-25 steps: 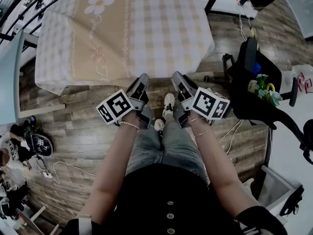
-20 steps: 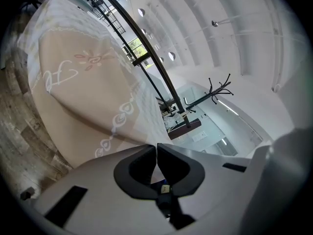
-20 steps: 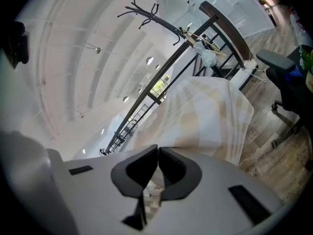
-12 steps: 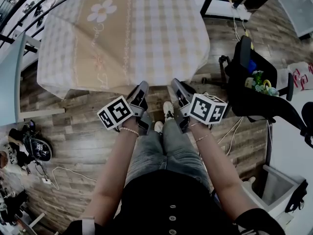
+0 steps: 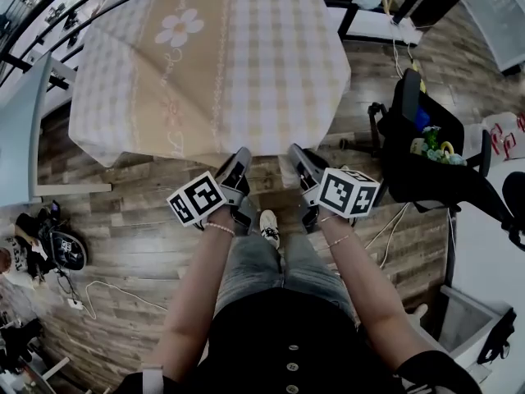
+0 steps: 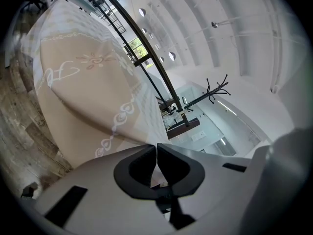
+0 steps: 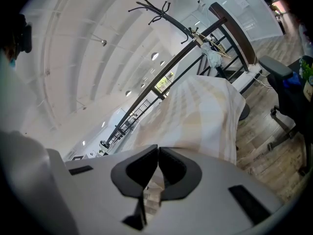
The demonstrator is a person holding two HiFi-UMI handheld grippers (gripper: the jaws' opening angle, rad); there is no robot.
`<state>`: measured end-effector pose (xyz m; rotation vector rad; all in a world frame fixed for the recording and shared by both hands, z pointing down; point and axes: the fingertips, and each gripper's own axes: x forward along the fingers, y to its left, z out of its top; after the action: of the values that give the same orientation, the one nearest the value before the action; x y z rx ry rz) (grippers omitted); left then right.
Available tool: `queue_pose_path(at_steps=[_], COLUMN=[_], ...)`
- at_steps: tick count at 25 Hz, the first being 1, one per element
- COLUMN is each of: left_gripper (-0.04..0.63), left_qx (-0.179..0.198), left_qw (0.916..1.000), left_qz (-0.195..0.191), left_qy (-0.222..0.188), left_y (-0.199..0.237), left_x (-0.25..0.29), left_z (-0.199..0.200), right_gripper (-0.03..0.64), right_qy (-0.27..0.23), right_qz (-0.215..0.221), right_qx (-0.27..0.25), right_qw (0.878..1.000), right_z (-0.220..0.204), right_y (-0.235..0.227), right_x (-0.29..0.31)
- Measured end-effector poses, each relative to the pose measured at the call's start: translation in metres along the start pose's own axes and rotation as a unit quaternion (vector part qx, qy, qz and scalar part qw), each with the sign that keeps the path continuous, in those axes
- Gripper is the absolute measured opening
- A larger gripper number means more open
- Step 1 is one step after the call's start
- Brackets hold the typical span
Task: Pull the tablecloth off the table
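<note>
Two tools side by side: left tool [image 5: 243,156] and right tool [image 5: 296,152], each clamped narrow on the near hem of the tablecloth [image 5: 246,48]. Tablecloth drapes over the desk, hiding it; hem drawn out to the jaws above the wood floor [image 5: 123,245].

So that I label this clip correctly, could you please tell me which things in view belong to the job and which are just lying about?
Part of the job: tablecloth, left gripper and right gripper, both shut on its near edge.
Just lying about: black chair, shoes on the floor, coat stand.
</note>
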<state>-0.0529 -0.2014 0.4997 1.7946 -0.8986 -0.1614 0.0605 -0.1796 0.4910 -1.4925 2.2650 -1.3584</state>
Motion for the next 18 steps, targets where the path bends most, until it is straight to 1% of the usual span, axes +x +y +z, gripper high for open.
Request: queue_pose_path(at_steps=[8, 11, 14, 18], left_gripper=[0.020, 0.020, 0.020, 0.020], left_qx=[0.000, 0.002, 0.006, 0.003], left_qw=[0.9998, 0.9996, 0.9995, 0.9993], left_qz=[0.011, 0.012, 0.011, 0.012], left_qy=[-0.017, -0.025, -0.029, -0.035], left_y=[-0.014, -0.007, -0.003, -0.011], left_x=[-0.008, -0.024, -0.040, -0.047], left_z=[-0.017, -0.025, -0.048, -0.056], right_gripper=[0.031, 0.029, 0.029, 0.030], right_qy=[0.003, 0.004, 0.003, 0.007], right_qz=[0.011, 0.018, 0.021, 0.027], right_qx=[0.015, 0.012, 0.011, 0.011], right_qw=[1.000, 1.000, 1.000, 1.000], right_z=[-0.005, -0.021, -0.045, -0.045], right_y=[-0.001, 0.004, 0.000, 0.005], right_x=[-0.024, -0.028, -0.045, -0.056])
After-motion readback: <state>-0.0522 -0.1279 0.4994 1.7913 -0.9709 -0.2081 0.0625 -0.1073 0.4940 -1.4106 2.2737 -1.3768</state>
